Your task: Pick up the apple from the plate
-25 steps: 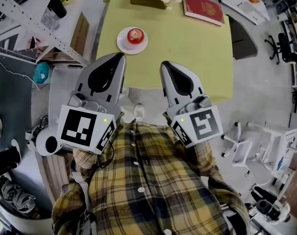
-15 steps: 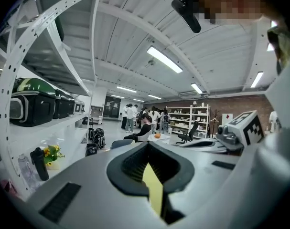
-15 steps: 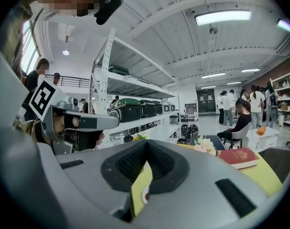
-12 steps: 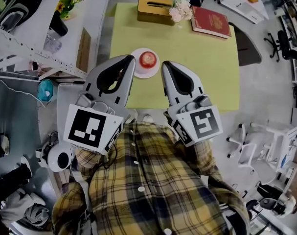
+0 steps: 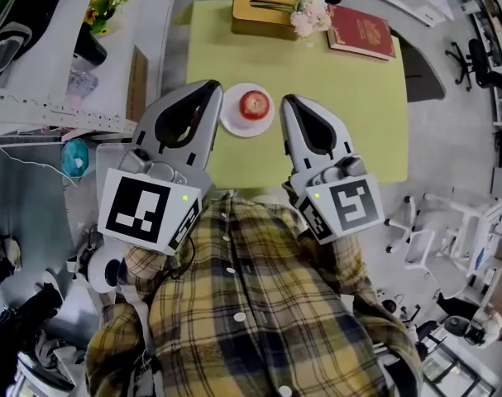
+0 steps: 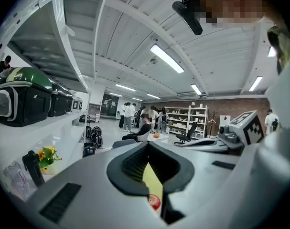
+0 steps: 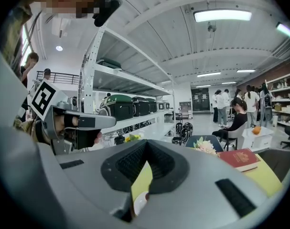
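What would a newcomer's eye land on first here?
Probably the red apple on its white plate, on the left part of the yellow-green table. The grey left gripper and right gripper, both shut and empty, point toward it from either side. At the table's far edge lie a red book and a tissue box.
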Available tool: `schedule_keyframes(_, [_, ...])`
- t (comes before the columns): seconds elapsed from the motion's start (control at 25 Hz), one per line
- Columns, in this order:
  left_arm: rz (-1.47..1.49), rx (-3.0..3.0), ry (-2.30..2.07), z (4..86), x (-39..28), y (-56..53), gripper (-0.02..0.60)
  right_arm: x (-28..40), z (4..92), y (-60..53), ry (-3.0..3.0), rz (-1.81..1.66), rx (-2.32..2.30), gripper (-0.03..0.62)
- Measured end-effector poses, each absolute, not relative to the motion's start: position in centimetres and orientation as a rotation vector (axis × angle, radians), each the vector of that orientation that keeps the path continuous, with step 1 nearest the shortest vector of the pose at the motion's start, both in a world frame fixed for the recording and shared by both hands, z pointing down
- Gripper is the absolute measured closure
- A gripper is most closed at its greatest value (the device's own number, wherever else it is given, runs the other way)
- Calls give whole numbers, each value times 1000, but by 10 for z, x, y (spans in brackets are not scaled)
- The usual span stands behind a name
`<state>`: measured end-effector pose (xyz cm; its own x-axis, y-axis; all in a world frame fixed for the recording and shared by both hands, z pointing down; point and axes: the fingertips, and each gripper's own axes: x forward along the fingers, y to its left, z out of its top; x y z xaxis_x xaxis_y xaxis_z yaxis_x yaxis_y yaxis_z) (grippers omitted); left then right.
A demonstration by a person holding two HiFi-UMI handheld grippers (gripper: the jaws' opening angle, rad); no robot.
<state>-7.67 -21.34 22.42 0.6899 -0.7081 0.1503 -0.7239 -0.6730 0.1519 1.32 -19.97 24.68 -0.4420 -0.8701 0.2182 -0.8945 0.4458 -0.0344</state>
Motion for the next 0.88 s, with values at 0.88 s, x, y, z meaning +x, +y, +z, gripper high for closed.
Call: schedule_keyframes(0.88, [128,2602,-1242,249,-36,-226,577,52,281,-221,-2567,271,1389,597])
